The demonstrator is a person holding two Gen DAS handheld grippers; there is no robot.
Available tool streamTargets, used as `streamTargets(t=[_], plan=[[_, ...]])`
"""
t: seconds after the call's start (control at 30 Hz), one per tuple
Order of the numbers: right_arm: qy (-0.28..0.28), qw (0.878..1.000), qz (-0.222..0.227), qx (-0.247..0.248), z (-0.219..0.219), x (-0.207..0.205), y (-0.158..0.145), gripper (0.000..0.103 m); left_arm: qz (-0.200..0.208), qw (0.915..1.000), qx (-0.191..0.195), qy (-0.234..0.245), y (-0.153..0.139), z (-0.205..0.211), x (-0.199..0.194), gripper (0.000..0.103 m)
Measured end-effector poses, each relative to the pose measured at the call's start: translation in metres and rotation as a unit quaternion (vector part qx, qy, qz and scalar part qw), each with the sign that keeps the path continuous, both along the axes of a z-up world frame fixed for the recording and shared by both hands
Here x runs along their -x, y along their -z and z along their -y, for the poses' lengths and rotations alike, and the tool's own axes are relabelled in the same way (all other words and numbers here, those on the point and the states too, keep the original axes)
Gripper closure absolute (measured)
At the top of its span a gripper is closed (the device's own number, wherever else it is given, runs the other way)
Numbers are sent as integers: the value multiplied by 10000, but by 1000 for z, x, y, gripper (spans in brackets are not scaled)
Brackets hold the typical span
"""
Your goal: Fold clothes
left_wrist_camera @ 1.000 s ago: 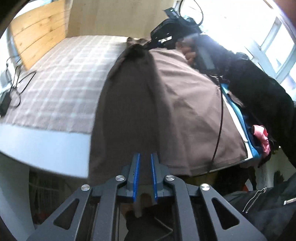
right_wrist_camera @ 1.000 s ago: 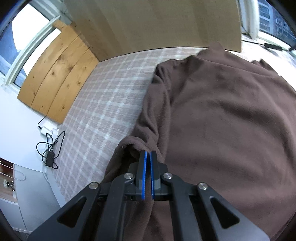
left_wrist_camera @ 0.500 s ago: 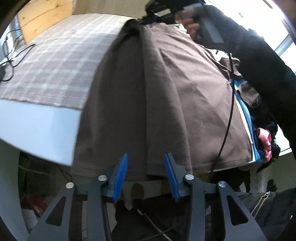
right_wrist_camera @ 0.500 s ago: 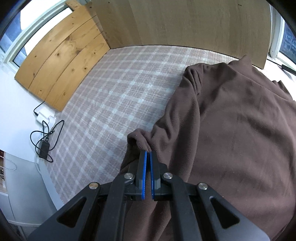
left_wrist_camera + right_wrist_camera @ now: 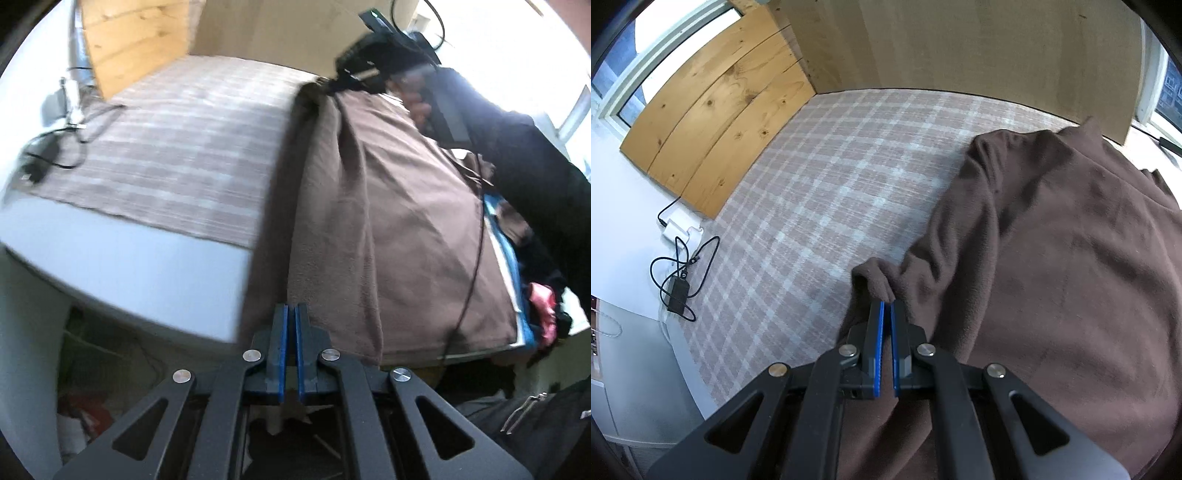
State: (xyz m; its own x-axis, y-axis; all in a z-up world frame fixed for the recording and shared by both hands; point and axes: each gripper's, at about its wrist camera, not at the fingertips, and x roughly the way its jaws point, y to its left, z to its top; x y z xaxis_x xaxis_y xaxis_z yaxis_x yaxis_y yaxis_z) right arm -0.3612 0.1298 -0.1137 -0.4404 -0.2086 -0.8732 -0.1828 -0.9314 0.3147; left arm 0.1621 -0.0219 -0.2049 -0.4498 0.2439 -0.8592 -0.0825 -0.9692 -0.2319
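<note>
A soft brown fleece garment (image 5: 399, 206) lies spread over the right side of my plaid-covered table (image 5: 820, 192), its near hem hanging off the edge. To fold cleanly, I judge both pinches should travel together, keeping the edge taut. My left gripper (image 5: 290, 328) is nearly closed at the near hem; my right gripper (image 5: 886, 325) is pinched narrow on the sleeve cuff (image 5: 875, 275).

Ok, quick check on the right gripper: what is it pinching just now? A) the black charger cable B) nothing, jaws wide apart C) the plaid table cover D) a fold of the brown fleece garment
D: in the right wrist view the right gripper has its blue pads closed on a bunched fold of the brown fleece garment.
</note>
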Motion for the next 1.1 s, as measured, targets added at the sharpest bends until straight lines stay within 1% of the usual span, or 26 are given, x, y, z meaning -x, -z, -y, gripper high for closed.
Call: streamTargets(t=[0.07, 0.13, 0.23, 0.3, 0.37, 0.43, 0.57, 0.63, 0.67, 0.7, 0.8, 0.87, 0.9, 0.97, 1.03, 1.1], plan=[[-41, 10000, 28, -6, 7, 5, 3, 99, 94, 9999, 138, -12, 9, 3, 1, 100], [-118, 9999, 86, -80, 16, 11, 8, 99, 291, 9995, 92, 30, 21, 3, 5, 99], [-220, 9991, 178, -309, 27, 18, 15, 99, 523, 9986, 46, -94, 28, 9, 9, 92], [-226, 9990, 203, -329, 29, 21, 17, 99, 473, 9986, 152, -207, 24, 11, 12, 70], [-240, 9989, 214, -334, 30, 23, 17, 99, 357, 9986, 317, -226, 22, 10, 17, 67], [-273, 9987, 228, -367, 32, 25, 17, 99, 354, 9989, 300, -102, 25, 6, 24, 67], [-284, 9986, 243, -380, 32, 26, 18, 99, 354, 9981, 429, 247, 33, -9, 30, 69], [-294, 9986, 241, -378, 32, 25, 18, 99, 206, 9975, 561, 380, 35, -16, 31, 78], [-299, 9986, 240, -374, 31, 24, 18, 99, 162, 9975, 518, 442, 35, -18, 31, 89], [-282, 9986, 249, -379, 32, 25, 17, 99, 166, 9980, 415, 450, 36, -18, 32, 94], [-250, 9991, 236, -251, 31, 25, 16, 99, 211, 9988, 167, 409, 32, -12, 34, 97], [-193, 9997, 161, -39, 26, 22, 13, 99, 138, 9994, -25, 328, 23, -4, 33, 98], [-152, 9998, 85, 65, 22, 19, 9, 99, 22, 9995, -101, 288, 14, -1, 30, 98], [-70, 9995, -158, 268, 11, 10, -1, 100, -273, 9991, -120, 317, -8, -2, 22, 98], [6, 9983, -395, 438, -4, -4, -11, 100, -588, 9965, -50, 591, -29, -16, 13, 98], [20, 9980, -426, 475, -15, -12, -15, 100, -773, 9928, 110, 906, -40, -32, 6, 98]])
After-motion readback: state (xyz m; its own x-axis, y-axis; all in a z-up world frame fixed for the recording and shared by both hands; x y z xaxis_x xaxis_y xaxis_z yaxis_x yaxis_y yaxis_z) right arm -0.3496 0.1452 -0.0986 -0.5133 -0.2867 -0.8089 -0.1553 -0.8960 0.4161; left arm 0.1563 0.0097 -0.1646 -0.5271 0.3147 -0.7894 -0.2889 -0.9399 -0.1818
